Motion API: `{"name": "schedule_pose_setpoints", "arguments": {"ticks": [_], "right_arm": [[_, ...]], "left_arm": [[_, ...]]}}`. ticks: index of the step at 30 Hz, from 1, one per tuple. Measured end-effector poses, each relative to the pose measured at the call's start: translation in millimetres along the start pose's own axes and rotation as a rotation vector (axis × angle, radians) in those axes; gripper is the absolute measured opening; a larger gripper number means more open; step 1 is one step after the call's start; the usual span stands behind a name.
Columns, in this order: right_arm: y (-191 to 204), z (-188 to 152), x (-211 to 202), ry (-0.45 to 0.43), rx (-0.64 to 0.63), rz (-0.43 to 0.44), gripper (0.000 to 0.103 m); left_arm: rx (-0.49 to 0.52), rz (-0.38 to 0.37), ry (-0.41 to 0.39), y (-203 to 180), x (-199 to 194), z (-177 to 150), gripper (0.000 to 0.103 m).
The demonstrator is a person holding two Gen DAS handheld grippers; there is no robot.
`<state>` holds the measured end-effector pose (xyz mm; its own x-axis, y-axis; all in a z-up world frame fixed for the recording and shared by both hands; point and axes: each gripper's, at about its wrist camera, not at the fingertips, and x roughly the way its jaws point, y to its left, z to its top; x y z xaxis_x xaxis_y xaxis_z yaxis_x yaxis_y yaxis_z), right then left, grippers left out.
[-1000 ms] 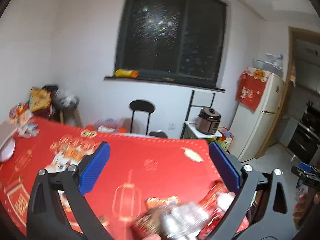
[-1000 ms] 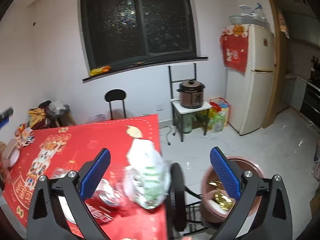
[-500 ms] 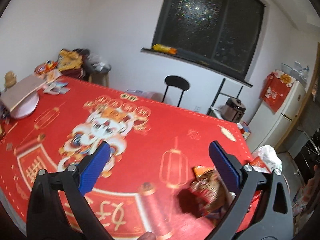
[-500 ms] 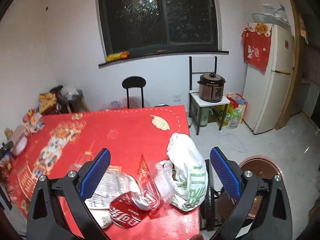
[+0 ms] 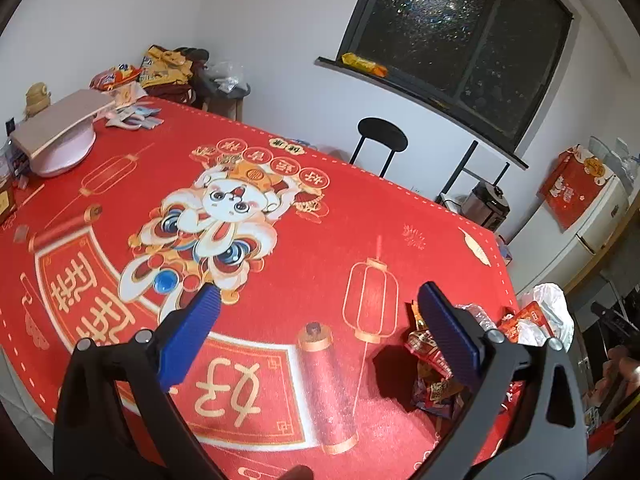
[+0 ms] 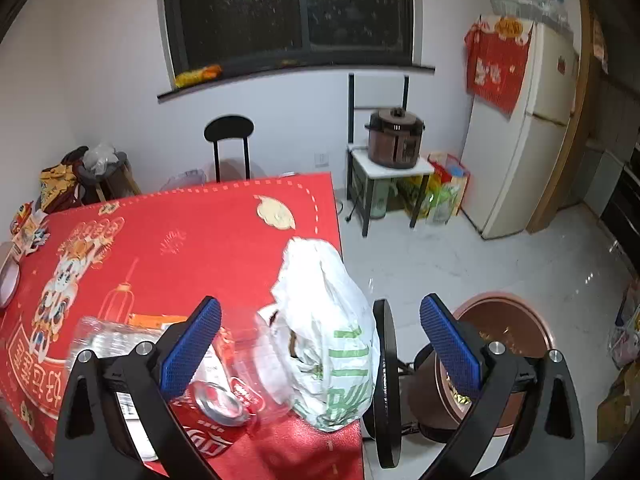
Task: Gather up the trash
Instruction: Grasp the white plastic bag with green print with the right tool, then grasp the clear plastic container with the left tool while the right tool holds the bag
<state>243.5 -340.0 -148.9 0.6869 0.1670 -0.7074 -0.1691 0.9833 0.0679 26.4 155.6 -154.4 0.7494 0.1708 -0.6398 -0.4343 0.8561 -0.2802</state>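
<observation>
A heap of trash lies at the near right corner of the red table. In the right wrist view it holds a white plastic bag with green print (image 6: 332, 340), a crushed red can (image 6: 218, 404) and a clear plastic bottle (image 6: 116, 336). My right gripper (image 6: 320, 340) is open above the heap, its jaws either side of the bag without touching. In the left wrist view, red snack wrappers (image 5: 430, 356) and the white bag (image 5: 554, 312) lie at the right. My left gripper (image 5: 316, 332) is open and empty over the tablecloth, left of the wrappers.
A brown round bin (image 6: 500, 360) with some trash inside stands on the floor right of the table. A black chair back (image 6: 386, 384) is between the table and the bin. A pink dish (image 5: 60, 140) and packets sit at the table's far left. A fridge (image 6: 536, 128) stands at the right wall.
My left gripper has swung left and tilted down, away from the trash heap, now looking over the table. My right gripper has turned left, bringing the heap between its jaws.
</observation>
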Motion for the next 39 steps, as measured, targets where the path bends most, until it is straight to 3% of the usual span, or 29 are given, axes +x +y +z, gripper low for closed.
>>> {"name": "schedule_pose_setpoints", "arguments": {"ticks": [4,11,15,18,20,21,23,25,28,39], "right_arm": [[-11,-4,27,0.052,0.035,0.027,0.097],[-19,-11,73,0.134,0.074,0.052,0.087],[-20,-16,87,0.172,0.097,0.046,0.083],[-20,-21,96,0.21,0.123,0.062,0.072],[-18,-25,97,0.23,0.134,0.086,0.048],[-17,-26,96,0.231,0.134,0.094,0.041],[-14,-26,90,0.22,0.13,0.098,0.02],[-10,-26,79,0.196,0.122,0.096,0.016],[-4,-22,62,0.152,0.095,0.092,0.013],[-1,-1,-6,-0.034,0.009,0.012,0.012]], "left_arm": [[0.005,0.015,0.015,-3,0,-4,0.097],[0.018,0.01,0.039,-12,2,-10,0.096],[0.036,-0.015,0.055,-19,4,-13,0.089],[0.048,-0.041,0.074,-25,7,-15,0.083],[0.058,-0.06,0.085,-30,9,-16,0.079],[0.062,-0.066,0.089,-32,10,-17,0.076],[0.077,-0.085,0.1,-39,13,-18,0.071],[0.092,-0.105,0.108,-45,14,-18,0.066],[0.122,-0.141,0.123,-58,18,-18,0.059],[0.186,-0.226,0.141,-92,24,-21,0.058]]}}
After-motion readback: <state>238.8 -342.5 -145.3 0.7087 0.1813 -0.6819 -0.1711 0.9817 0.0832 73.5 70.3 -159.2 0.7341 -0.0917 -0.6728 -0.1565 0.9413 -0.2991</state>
